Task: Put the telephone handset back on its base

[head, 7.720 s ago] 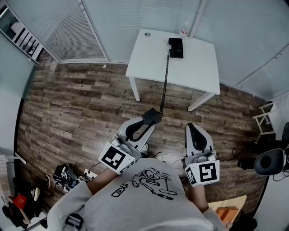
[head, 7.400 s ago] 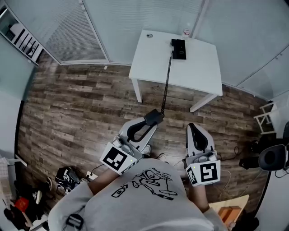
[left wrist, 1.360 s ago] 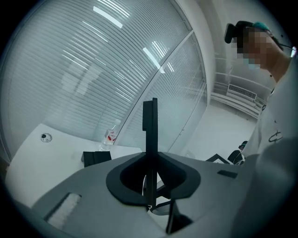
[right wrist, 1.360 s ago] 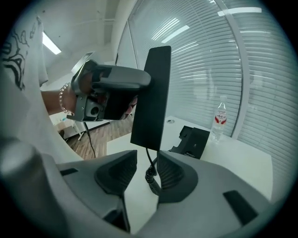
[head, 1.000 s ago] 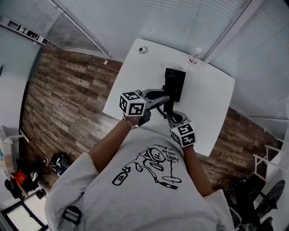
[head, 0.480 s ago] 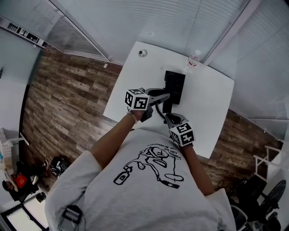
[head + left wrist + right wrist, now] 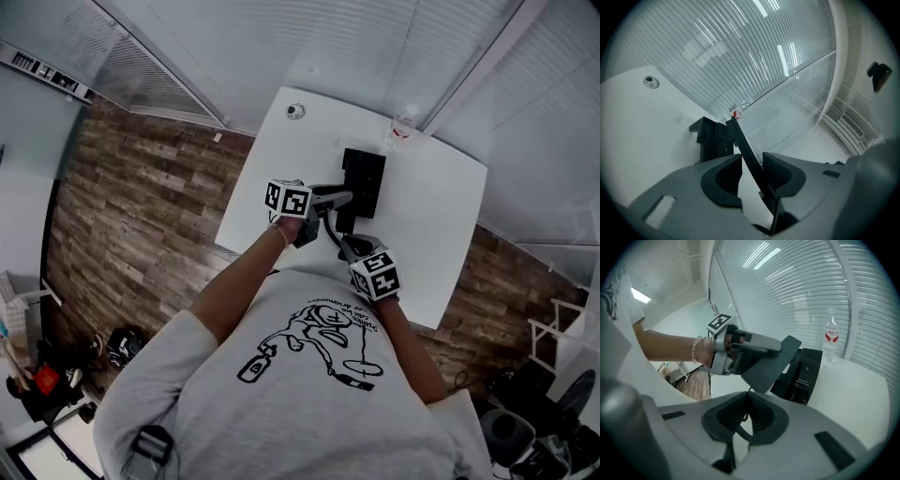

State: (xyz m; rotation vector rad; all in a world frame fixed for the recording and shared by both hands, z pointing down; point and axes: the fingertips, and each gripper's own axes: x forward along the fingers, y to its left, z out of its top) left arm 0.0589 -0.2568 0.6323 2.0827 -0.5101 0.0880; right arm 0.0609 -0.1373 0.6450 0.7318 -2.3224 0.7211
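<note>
Over the white table (image 7: 272, 150) both forearms reach forward and converge. The left gripper (image 7: 343, 199) comes in from the left, nearly level. Its jaws have just been opening and now stand apart. The handset (image 7: 740, 136) is still between them as a thin dark slab on edge, leaning on the right-hand jaw with a strip of daylight on its other side. From the right gripper view the handset hangs tilted at the near end of the base (image 7: 805, 373); it may already touch the base, but the overlap hides that.

The right gripper (image 7: 346, 243) sits just behind and below, pitched downward. Its jaws are clenched on the coiled cord (image 7: 742, 430), which lies in the way between the person and the base.

A bracelet (image 7: 697, 350) circles the left wrist. A water bottle (image 7: 401, 124) stands upright at the far edge beyond the base, well apart from both grippers. A small round disc (image 7: 295, 111) lies near the far left corner. Blinds (image 7: 740, 51) fill the wall behind.
</note>
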